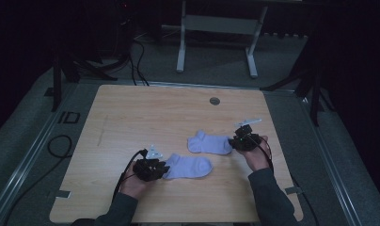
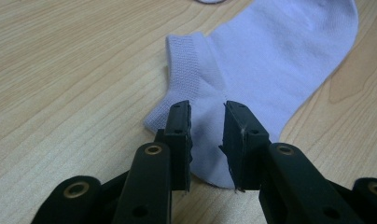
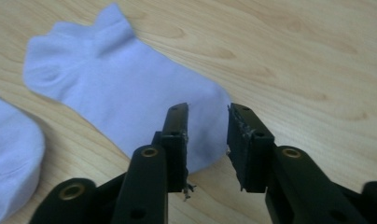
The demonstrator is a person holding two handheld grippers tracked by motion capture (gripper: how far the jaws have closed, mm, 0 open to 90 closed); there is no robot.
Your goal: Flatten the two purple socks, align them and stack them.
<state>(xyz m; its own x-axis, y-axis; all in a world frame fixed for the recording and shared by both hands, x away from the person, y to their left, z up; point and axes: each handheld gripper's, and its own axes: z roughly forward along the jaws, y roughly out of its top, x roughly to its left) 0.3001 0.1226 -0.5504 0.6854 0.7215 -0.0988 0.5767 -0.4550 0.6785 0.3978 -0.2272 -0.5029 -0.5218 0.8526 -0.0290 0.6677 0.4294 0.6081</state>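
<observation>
Lay flat on the wooden table (image 1: 131, 113): two pale lilac ankle socks, close together but apart. Near sock (image 1: 188, 166) sat toward the person's edge, left of centre, toe pointing right. Far sock (image 1: 209, 143) sat a little beyond and to the right, cuff end pointing left, toe right. Held in the person's left hand (image 1: 134, 184), the left gripper (image 1: 163, 168) rested low at the heel end of the near sock; from its own view, jaws narrowly parted, straddling the heel fabric just below the ribbed cuff (image 2: 189, 70), cloth between the pads (image 2: 181, 140) but not visibly pinched. Held in the right hand (image 1: 256, 155), the right gripper (image 1: 233, 142) met the toe end of the far sock; from its view, jaws parted somewhat wider, the rounded toe lying between them, pads (image 3: 177, 140) clear of the cloth on both sides. Seen also at the left edge of the right gripper view: the toe of the near sock (image 3: 11, 158). Set into the tabletop toward the far edge, a small round grey grommet (image 1: 214, 100). Trailed from each gripper toward the person, a black cable (image 1: 124, 172). Beyond the table, dim grey floor (image 1: 216, 56) and the white legs of a frame (image 1: 181, 42).
</observation>
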